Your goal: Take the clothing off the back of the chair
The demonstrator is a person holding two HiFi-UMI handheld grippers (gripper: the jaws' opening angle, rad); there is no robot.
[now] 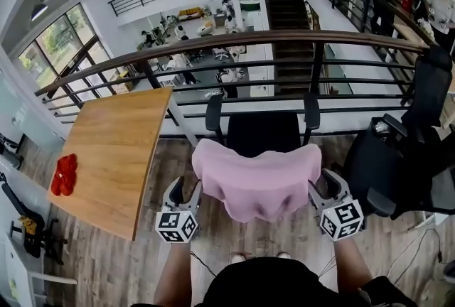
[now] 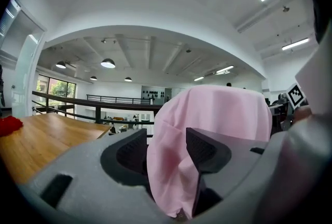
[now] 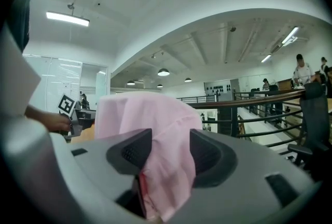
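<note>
A wooden-topped metal railing point(image 1: 234, 42) ran across the head view, with a plank floor point(image 1: 106, 263) on the near side of it. A wooden table point(image 1: 114, 149) stood at the left, and a black office chair point(image 1: 263, 131) sat in the middle, its back toward the person. A second black chair point(image 1: 405, 156) stood at the right.

The pink clothing point(image 1: 259, 178) lay draped over the top of the middle chair's back, hanging down the near side and covering most of the backrest.

The left gripper point(image 2: 166, 135) sat at the garment's left edge. Its jaws stood wide apart with a fold of the pink cloth hanging loosely between them, not pinched. The right gripper point(image 3: 171, 137) sat at the garment's right edge in the same way: jaws spread, a hanging fold of cloth in the gap, no squeeze on it.

Each gripper carried a cube point(image 1: 176, 225) faced with black-and-white square markers, patterns of blocks rather than letters. A small red thing point(image 1: 64, 174) lay near the table's left edge, too small to identify.
</note>
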